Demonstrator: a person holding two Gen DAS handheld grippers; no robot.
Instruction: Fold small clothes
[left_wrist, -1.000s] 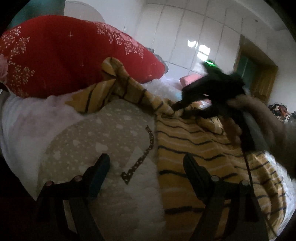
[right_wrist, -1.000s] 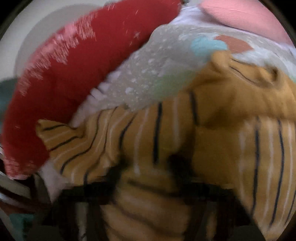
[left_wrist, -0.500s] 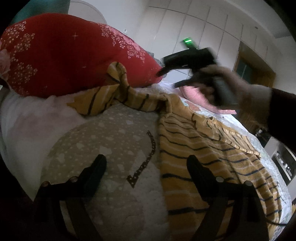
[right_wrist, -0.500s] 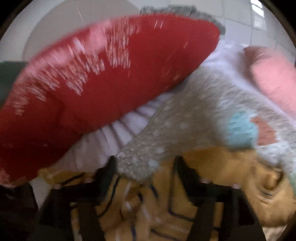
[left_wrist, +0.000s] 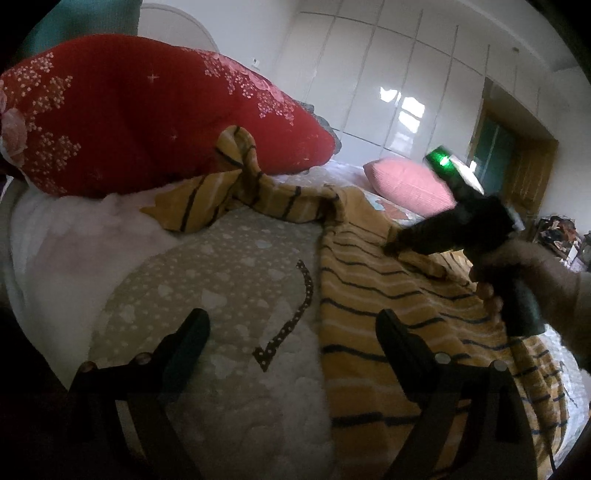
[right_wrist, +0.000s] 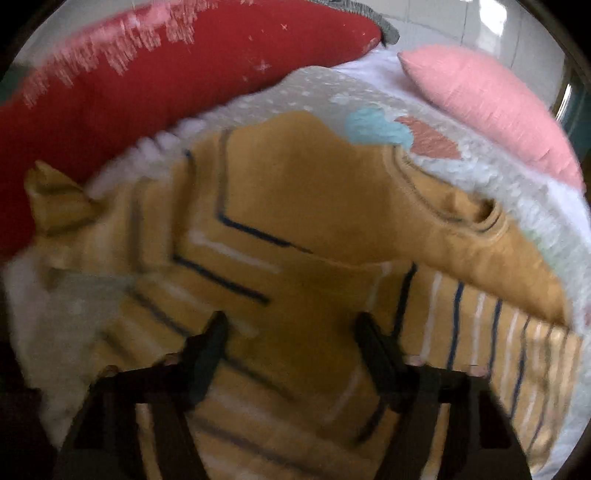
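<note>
A mustard-yellow striped top (left_wrist: 388, 306) lies spread on a grey star-patterned blanket (left_wrist: 221, 266) on the bed. One sleeve (left_wrist: 236, 173) stretches left up to a red pillow. My left gripper (left_wrist: 291, 325) is open and empty, low over the blanket by the top's left edge. My right gripper (left_wrist: 391, 245) shows in the left wrist view, its tip down on the top's upper part. In the right wrist view the right gripper (right_wrist: 291, 328) is open just above the top (right_wrist: 303, 229), near its neckline (right_wrist: 476, 214).
A big red pillow (left_wrist: 140, 114) lies at the back left, also in the right wrist view (right_wrist: 147, 74). A pink pillow (left_wrist: 406, 184) lies further back, also in the right wrist view (right_wrist: 491, 103). White wardrobe doors (left_wrist: 388, 74) line the far wall.
My right gripper, raised near the red pillow half a second ago, has come down and right onto the top's upper part. The left gripper has stayed put.
</note>
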